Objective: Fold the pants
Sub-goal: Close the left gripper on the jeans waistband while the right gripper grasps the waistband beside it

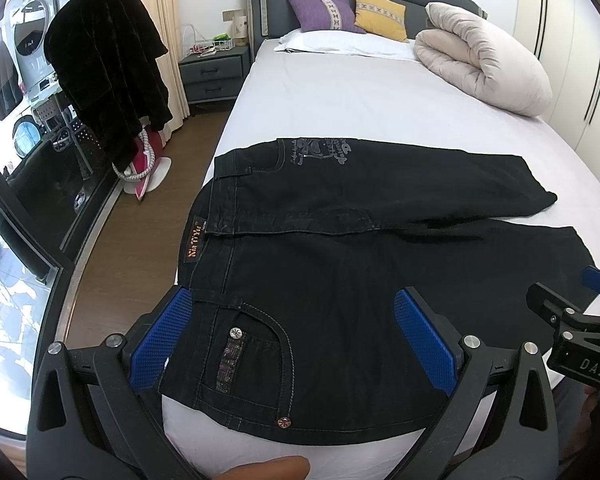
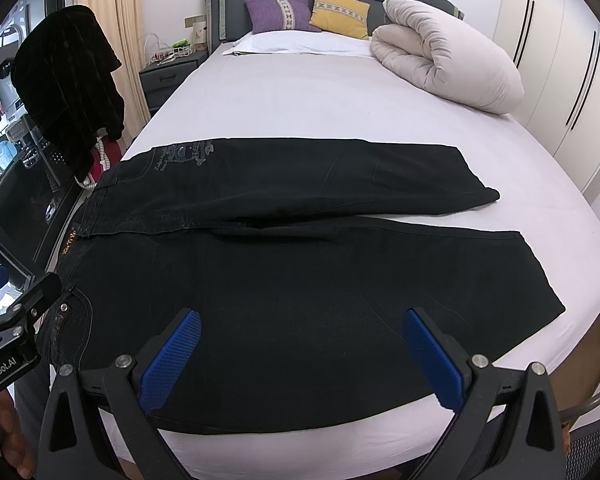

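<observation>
Pants: black pants (image 2: 300,280) are laid flat across the near end of the bed (image 2: 300,92), waistband (image 1: 212,216) at the left, legs running right. The far leg (image 2: 340,176) and near leg (image 2: 380,272) are splayed apart at the hems.
Left gripper: the left gripper (image 1: 296,332) is held spread wide over the near hip pocket (image 1: 252,352); nothing is pinched.
Right gripper: the right gripper (image 2: 300,356) is likewise spread, poised above the near leg's thigh; no cloth is held.
Stage: judged as pre-grasp; no fold is yet made.
Risk, layers: only the top layer of denim may be caught if the jaws are closed shallowly, so the leg would open instead of folding over.
Risk, overhang: the waistband is seen at the bed's left edge; a pull leftward or nearward could drag the pants off the mattress.
Risk, alignment: because the legs diverge, a fold of near leg onto far leg is likely to land skewed unless both ends are lifted together.
Risk, collision: the two grippers are close; crossing paths could be knocked.
</observation>
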Demonstrator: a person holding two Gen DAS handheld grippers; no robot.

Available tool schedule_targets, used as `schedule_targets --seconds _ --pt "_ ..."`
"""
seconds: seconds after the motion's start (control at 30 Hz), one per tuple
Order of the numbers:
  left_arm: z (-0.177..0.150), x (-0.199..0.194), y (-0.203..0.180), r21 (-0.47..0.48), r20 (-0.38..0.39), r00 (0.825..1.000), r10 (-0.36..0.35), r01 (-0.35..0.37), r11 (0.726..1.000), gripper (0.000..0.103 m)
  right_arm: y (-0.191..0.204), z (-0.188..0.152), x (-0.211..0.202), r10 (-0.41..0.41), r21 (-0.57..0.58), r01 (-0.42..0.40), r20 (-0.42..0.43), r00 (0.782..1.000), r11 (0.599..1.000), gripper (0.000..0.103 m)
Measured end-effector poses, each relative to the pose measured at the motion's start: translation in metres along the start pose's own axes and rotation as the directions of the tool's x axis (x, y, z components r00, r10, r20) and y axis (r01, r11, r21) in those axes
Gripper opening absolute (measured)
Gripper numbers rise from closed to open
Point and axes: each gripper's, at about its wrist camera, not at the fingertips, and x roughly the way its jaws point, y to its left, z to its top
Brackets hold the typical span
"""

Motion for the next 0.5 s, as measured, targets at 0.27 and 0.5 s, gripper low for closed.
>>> schedule_targets --seconds 0.27,0.5 --pt "0.007 0.018 0.018 -0.018 -0.007 0.997 -0.082 0.082 0.996 0.103 0.001 0.004 0.006 0.009 -0.018 -0.01 -0.021 1.0 1.0 0.103" --pt "0.039 0.052 0.029 0.102 0.04 0.991 -0.124 0.119 0.988 0.103 0.001 0.036 0.023 0.088 -0.091 -0.089 -0.015 0.996 0.992 0.103"
